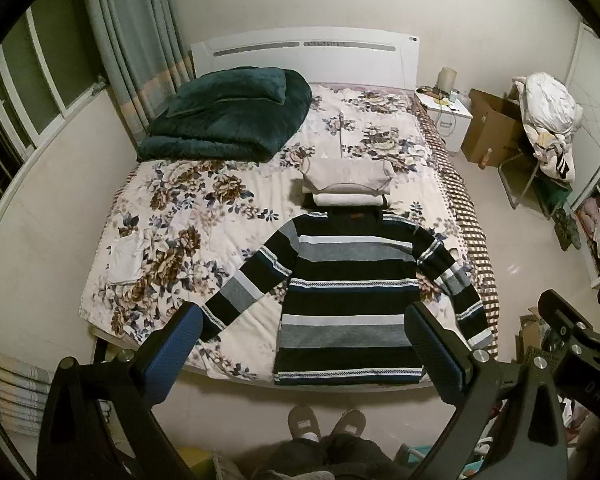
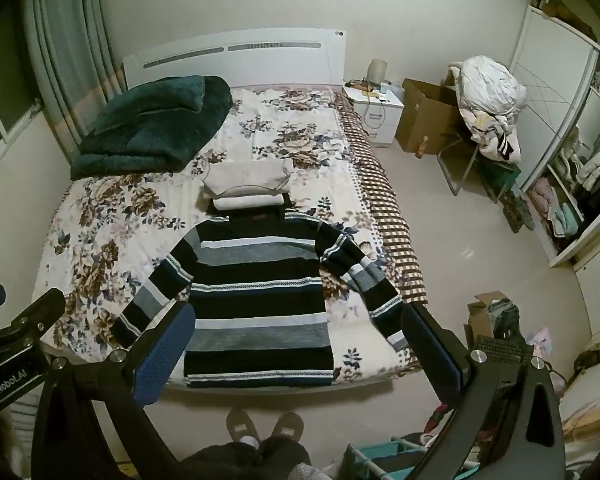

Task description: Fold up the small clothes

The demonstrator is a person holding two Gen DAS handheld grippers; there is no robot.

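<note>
A striped black, grey and white sweater (image 1: 348,292) lies flat on the floral bed (image 1: 172,216), sleeves spread out, hem at the near edge; it also shows in the right wrist view (image 2: 260,292). Behind its collar sits a stack of folded pale clothes (image 1: 346,182), also seen in the right wrist view (image 2: 248,184). My left gripper (image 1: 304,324) is open and empty, held high above the bed's near edge. My right gripper (image 2: 300,324) is open and empty, likewise above the hem. Each gripper's edge shows in the other's view.
A dark green quilt (image 1: 228,116) is folded at the bed's far left. A small white cloth (image 1: 126,260) lies on the left. A nightstand (image 1: 448,114), cardboard box (image 1: 492,132) and chair with laundry (image 1: 548,128) stand right. My slippered feet (image 1: 326,426) are at the bed's foot.
</note>
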